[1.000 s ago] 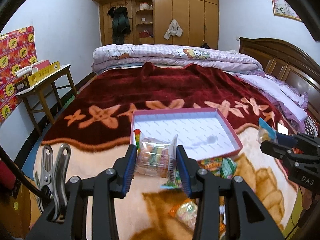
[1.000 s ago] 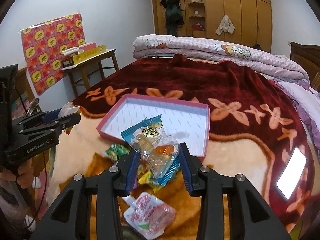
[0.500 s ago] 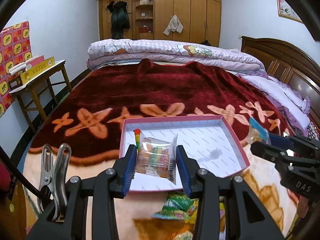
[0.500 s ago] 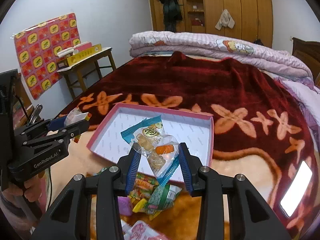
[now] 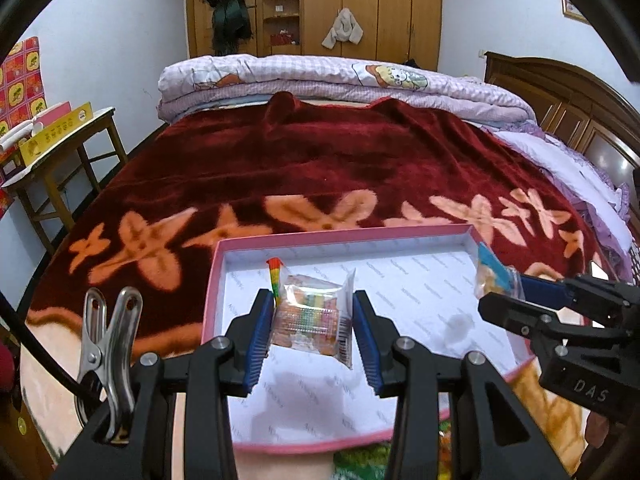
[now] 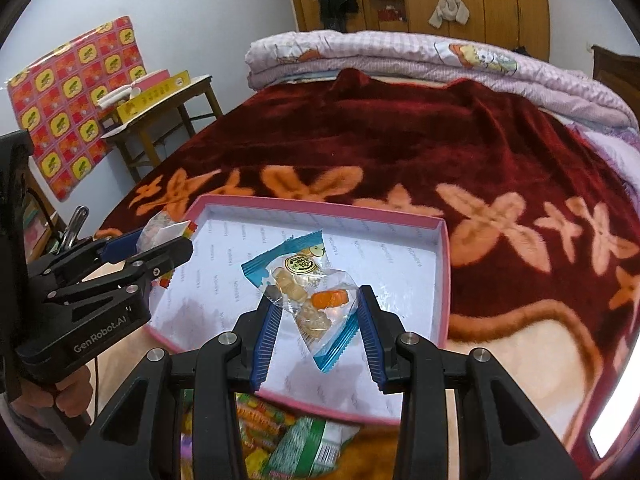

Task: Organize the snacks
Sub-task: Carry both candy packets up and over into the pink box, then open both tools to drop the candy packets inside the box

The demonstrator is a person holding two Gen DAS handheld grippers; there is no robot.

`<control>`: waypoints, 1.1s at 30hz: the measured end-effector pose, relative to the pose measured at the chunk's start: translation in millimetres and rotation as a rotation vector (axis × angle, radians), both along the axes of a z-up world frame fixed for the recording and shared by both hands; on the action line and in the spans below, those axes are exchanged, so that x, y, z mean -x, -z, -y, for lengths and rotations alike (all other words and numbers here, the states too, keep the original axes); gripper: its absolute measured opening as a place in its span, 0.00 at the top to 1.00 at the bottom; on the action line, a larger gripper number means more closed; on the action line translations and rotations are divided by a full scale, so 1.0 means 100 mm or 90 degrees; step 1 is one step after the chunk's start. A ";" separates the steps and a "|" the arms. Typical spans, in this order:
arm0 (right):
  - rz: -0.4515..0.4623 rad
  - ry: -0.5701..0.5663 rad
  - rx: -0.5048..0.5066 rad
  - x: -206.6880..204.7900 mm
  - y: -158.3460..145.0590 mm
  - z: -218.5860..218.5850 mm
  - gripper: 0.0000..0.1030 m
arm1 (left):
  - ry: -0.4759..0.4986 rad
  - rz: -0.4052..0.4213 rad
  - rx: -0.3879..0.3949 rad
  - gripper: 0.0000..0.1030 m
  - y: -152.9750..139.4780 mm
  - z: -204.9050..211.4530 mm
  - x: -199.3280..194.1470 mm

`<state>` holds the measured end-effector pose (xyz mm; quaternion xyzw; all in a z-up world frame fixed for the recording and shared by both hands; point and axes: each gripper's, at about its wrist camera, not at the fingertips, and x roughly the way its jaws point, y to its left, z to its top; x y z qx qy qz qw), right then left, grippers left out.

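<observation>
A pink-rimmed white box (image 5: 424,234) (image 6: 320,205) lies on the bed. My left gripper (image 5: 312,334) is shut on a clear rainbow candy packet (image 5: 310,314) and holds it over the box's left half; it also shows in the right wrist view (image 6: 160,240). My right gripper (image 6: 318,332) is shut on a blue-edged gummy packet (image 6: 308,296) over the box's near part; it also shows in the left wrist view (image 5: 516,292). The box floor looks bare under both packets.
Several loose snack packets (image 6: 280,436) lie on the blanket just in front of the box. A red flowered blanket (image 5: 320,168) covers the bed, with folded quilts (image 5: 340,84) at the far end. A wooden table (image 5: 52,140) stands left. A phone (image 6: 612,416) lies at right.
Both grippers have moved forward with their packets, from above the loose pile to over the box. Both stay shut.
</observation>
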<state>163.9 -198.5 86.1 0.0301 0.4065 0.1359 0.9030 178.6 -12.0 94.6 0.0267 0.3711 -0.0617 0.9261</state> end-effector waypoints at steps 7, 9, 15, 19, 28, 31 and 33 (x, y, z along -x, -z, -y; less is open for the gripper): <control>-0.025 0.009 0.007 -0.24 0.18 -0.01 0.62 | 0.008 -0.025 -0.001 0.59 0.24 0.03 -0.22; -0.030 0.011 0.008 -0.28 0.21 -0.02 0.62 | 0.012 -0.040 0.004 0.59 0.33 0.04 -0.28; -0.040 0.026 0.008 -0.42 0.29 0.00 0.62 | 0.017 -0.059 0.004 0.59 0.45 0.03 -0.44; -0.039 0.030 0.021 -0.50 0.32 0.00 0.62 | 0.024 -0.066 0.014 0.59 0.50 0.03 -0.49; -0.049 0.043 0.006 -0.58 0.42 0.09 0.61 | 0.018 -0.073 0.008 0.56 0.55 0.04 -0.55; -0.049 0.041 0.001 -0.59 0.44 0.09 0.60 | 0.020 -0.080 0.005 0.52 0.57 0.06 -0.56; -0.049 0.038 -0.002 -0.59 0.45 0.08 0.60 | 0.017 -0.083 0.003 0.50 0.57 0.06 -0.56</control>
